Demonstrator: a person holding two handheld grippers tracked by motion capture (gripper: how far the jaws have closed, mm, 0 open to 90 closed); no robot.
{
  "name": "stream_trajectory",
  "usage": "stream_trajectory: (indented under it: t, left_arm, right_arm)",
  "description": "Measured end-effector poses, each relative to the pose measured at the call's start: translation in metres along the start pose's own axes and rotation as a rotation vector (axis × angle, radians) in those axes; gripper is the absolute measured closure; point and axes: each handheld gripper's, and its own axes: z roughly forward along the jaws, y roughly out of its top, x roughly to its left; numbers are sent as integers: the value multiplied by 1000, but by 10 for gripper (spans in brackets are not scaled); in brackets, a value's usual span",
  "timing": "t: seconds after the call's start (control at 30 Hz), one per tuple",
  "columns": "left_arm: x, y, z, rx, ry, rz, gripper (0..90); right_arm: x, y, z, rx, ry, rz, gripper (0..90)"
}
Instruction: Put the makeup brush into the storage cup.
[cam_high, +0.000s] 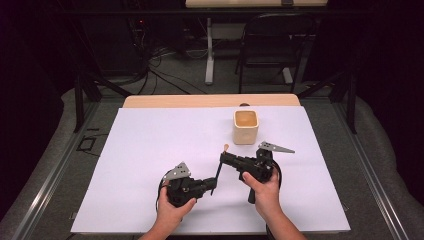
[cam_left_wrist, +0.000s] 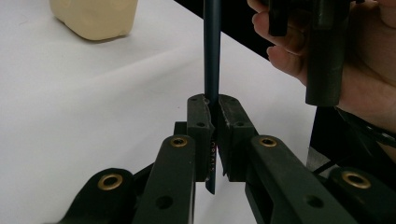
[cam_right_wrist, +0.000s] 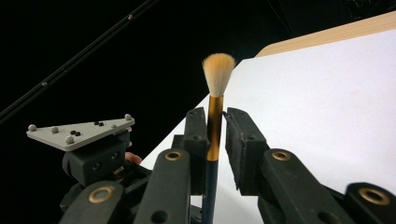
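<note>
A thin brush (cam_high: 219, 172) with a dark handle, a gold ferrule and a pale tuft (cam_right_wrist: 217, 70) stands nearly upright above the white sheet. My left gripper (cam_high: 212, 186) is shut on the lower end of the handle (cam_left_wrist: 211, 56), which sticks out below the pads. My right gripper (cam_high: 223, 157) sits higher, with its jaws on either side of the ferrule just under the tuft. In the right gripper view the ferrule lies against one pad and a narrow gap shows at the other (cam_right_wrist: 238, 135). A cream square cup (cam_high: 246, 127) stands beyond the right gripper, apart from both.
A white sheet (cam_high: 150, 150) covers a wooden table, whose far edge (cam_high: 210, 100) shows. A dark chair (cam_high: 275, 40) and a table leg stand beyond it. The cream cup (cam_left_wrist: 95, 16) and the person's right hand (cam_left_wrist: 289, 46) appear in the left gripper view.
</note>
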Motion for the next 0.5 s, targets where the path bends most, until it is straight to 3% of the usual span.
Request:
stream_trajectory:
  t: [0.5]
  left_arm:
    - [-1,-1,1,3,-1,1,840]
  right_arm:
    - [1,0,0,7,23,-15,839]
